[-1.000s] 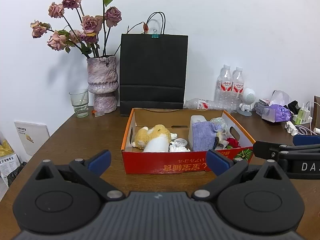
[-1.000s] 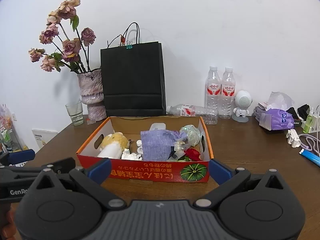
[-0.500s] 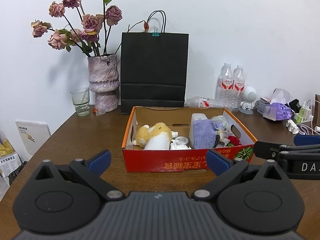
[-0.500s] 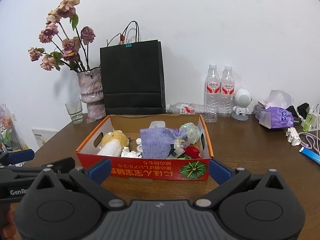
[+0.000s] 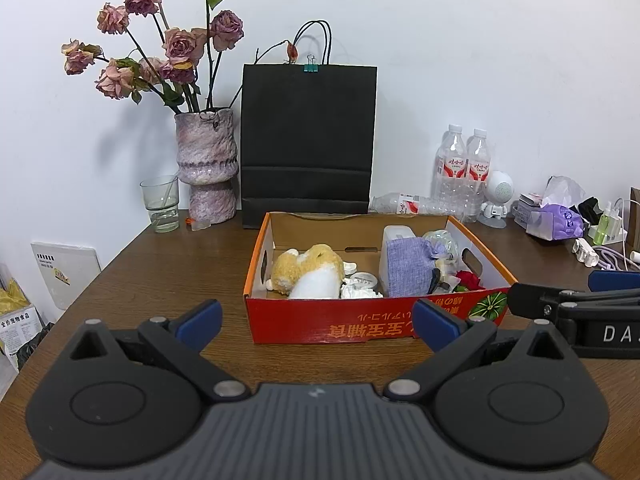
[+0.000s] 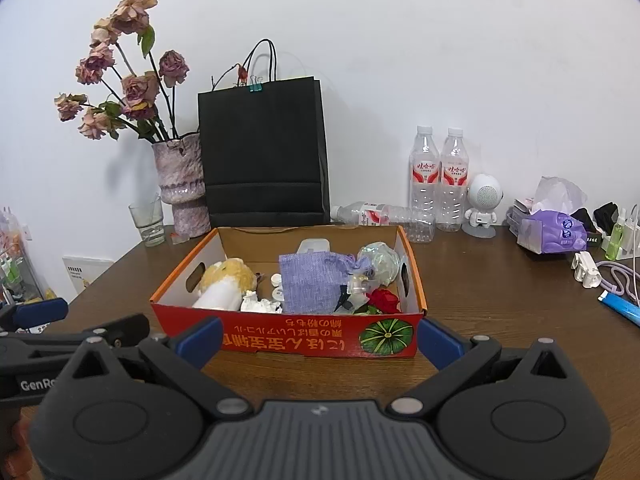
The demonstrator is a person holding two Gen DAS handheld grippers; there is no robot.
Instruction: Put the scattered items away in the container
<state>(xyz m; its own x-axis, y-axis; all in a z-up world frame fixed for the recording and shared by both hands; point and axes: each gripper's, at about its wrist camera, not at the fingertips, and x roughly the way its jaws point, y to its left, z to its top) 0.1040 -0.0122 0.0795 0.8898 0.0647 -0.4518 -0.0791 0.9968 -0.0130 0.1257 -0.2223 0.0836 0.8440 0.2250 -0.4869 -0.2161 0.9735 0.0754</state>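
**A:** What does the left wrist view give you?

**B:** My left tool point(image 5: 316, 322) is spread wide and empty, hovering low over the tabletop point(image 5: 168, 280) just short of the box point(image 5: 360, 324). Inside it I see a plush toy point(image 5: 308, 270), a purple pouch point(image 5: 408, 266), a white container point(image 5: 396, 234), crumpled paper and a red flower. The right tool point(image 5: 560, 304) pokes in from the right edge, near the box's front corner.

**A:** And the right wrist view?

**B:** That tool point(image 6: 318, 340) is wide apart too, holding nothing, facing the front wall of the box point(image 6: 312, 336). The wood around the box looks bare, so I judge the tidying nearly or fully done.

**A:** Anything left out?

**B:** Along the wall there's a lying bottle point(image 6: 384, 216), two upright bottles point(image 6: 440, 180), a robot figure point(image 6: 482, 206), a tissue pack point(image 6: 552, 234), a white plug point(image 6: 586, 270) with cable and a blue tube point(image 6: 622, 310). I can't tell whether those count. A bag point(image 6: 264, 152), vase point(image 6: 182, 184) and glass point(image 6: 147, 224) stand behind the box. Nothing blocks my tools.
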